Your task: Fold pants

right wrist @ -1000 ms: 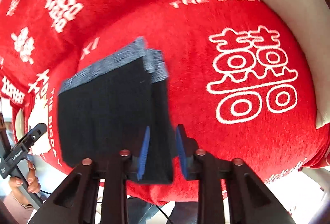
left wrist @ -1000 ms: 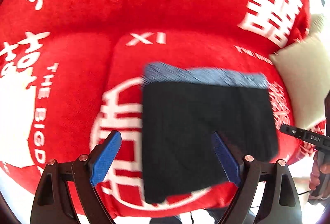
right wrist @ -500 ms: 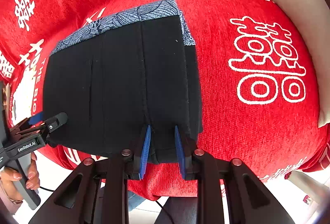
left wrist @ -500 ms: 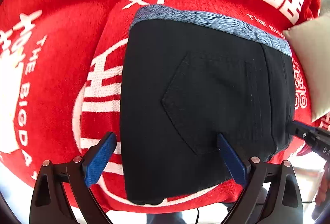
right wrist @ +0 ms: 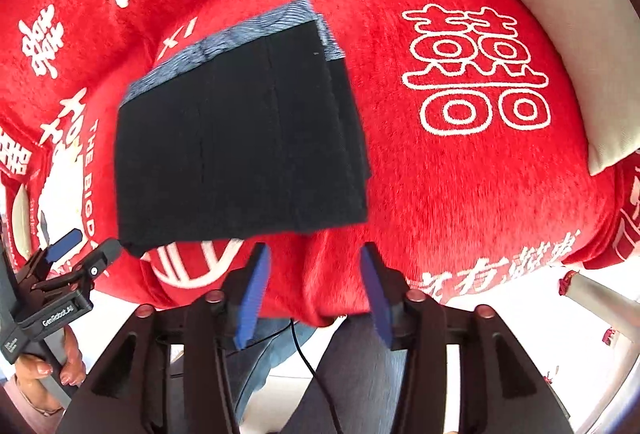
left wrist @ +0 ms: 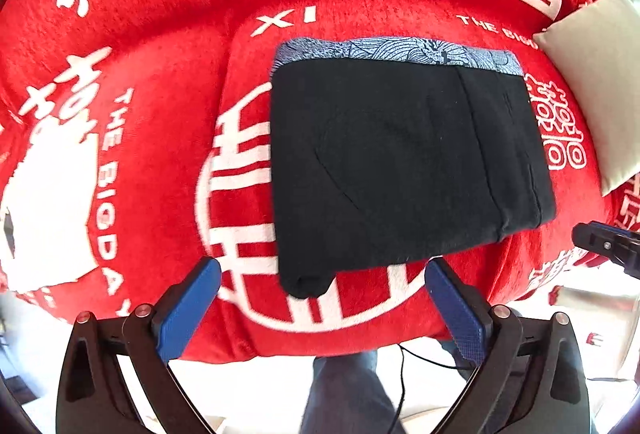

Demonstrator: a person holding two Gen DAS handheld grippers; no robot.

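Two grippers over one folded garment. Black pants (left wrist: 404, 162) lying flat in a compact rectangle on a red blanket (left wrist: 168, 46) printed with white characters and lettering, a patterned blue-grey waistband (left wrist: 396, 50) showing along the far edge. Folded, layered edges visible on the right side of the bundle; a small lump of fabric at the near-left corner. Resting partly over a large white circular emblem on the blanket.

Left gripper (left wrist: 322, 304) above the near edge of the pants, blue pads spread wide and opening further, nothing between them, no contact with the cloth. Seen from the right wrist as a black frame at the lower left, held by a hand (right wrist: 52, 366).

Right gripper (right wrist: 314, 292) just clear of the near-right corner of the pants, jaws parting, only red blanket between the blue pads, fabric let go. Tip of it also visible at the right edge of the left wrist view.

Beige cushion (left wrist: 596, 90) on the blanket, to the right of the pants and apart from them. Grey trouser legs (left wrist: 352, 394) and a thin black cable (right wrist: 316, 366) below the blanket's near edge.
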